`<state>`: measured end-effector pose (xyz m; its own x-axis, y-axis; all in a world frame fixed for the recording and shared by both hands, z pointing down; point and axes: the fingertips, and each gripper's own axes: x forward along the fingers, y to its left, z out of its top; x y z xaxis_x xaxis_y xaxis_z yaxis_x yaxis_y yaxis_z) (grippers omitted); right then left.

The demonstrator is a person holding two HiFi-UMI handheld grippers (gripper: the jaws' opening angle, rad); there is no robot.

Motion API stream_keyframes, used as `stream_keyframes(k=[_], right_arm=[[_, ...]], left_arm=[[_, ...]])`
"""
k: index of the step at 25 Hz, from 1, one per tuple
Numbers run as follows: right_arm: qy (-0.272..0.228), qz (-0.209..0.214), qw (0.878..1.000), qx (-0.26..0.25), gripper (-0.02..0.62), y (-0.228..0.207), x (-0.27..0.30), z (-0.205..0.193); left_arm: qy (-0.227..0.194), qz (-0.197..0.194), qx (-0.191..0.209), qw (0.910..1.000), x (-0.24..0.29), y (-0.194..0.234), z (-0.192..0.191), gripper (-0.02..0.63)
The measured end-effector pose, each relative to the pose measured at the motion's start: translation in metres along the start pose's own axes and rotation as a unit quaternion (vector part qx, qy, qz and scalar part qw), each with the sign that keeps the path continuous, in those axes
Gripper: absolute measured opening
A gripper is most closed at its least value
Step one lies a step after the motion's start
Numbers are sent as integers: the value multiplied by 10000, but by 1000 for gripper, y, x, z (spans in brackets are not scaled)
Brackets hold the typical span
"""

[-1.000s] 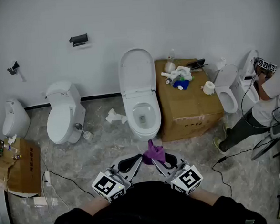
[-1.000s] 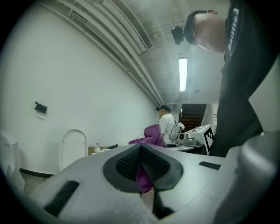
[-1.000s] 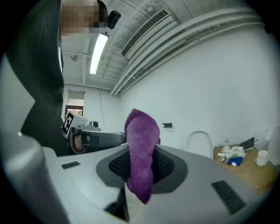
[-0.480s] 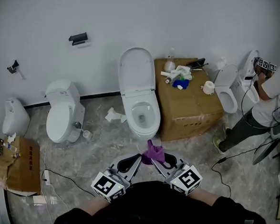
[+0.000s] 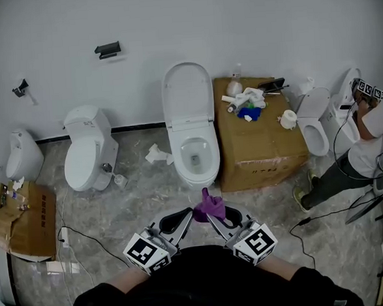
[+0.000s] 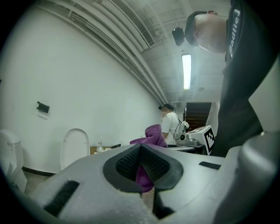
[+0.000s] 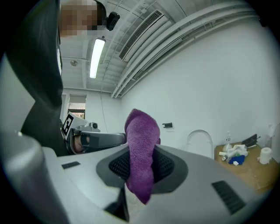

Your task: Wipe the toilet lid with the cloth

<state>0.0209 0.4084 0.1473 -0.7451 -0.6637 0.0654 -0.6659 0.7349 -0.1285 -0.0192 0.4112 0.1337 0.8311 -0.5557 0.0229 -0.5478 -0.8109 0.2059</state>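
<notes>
The white toilet (image 5: 195, 156) stands against the back wall with its lid (image 5: 187, 90) raised upright. A purple cloth (image 5: 210, 208) hangs over the floor in front of the bowl, and both grippers pinch it from either side. My left gripper (image 5: 190, 215) is shut on the cloth (image 6: 146, 177), which bunches up above the jaws. My right gripper (image 5: 213, 218) is shut on the same cloth (image 7: 142, 153), with a fold hanging below its pads. The raised lid (image 6: 74, 146) shows far off in the left gripper view, and the lid (image 7: 200, 142) also in the right gripper view.
A cardboard box (image 5: 259, 144) with bottles and rags on top stands right of the toilet. A second toilet (image 5: 86, 150) is at the left, a third (image 5: 314, 124) at the right beside a crouching person (image 5: 374, 143). Cables (image 5: 86, 241), crumpled paper (image 5: 156, 157) and flattened cardboard (image 5: 19, 217) lie on the floor.
Both grippers keep their hold on the cloth. The whole view has shifted slightly, with the toilet and box a touch higher in the frame.
</notes>
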Motion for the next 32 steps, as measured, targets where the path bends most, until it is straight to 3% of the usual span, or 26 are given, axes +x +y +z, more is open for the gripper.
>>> stream_keyframes(k=[7, 15, 22, 32], right_arm=[[22, 154, 9999, 55, 95, -22, -4, -9], [113, -4, 9999, 108, 95, -54, 19, -13], [269, -236, 9993, 42, 95, -99, 87, -13], [197, -749, 9968, 212, 95, -162, 237, 22]], left_arm=[[117, 393, -43, 9992, 13, 12, -15, 15], [-3, 362, -207, 9991, 35, 48, -14, 15], [-147, 152, -76, 9997, 63, 133, -9, 15], [-169, -163, 116, 9997, 86, 295, 42, 15]])
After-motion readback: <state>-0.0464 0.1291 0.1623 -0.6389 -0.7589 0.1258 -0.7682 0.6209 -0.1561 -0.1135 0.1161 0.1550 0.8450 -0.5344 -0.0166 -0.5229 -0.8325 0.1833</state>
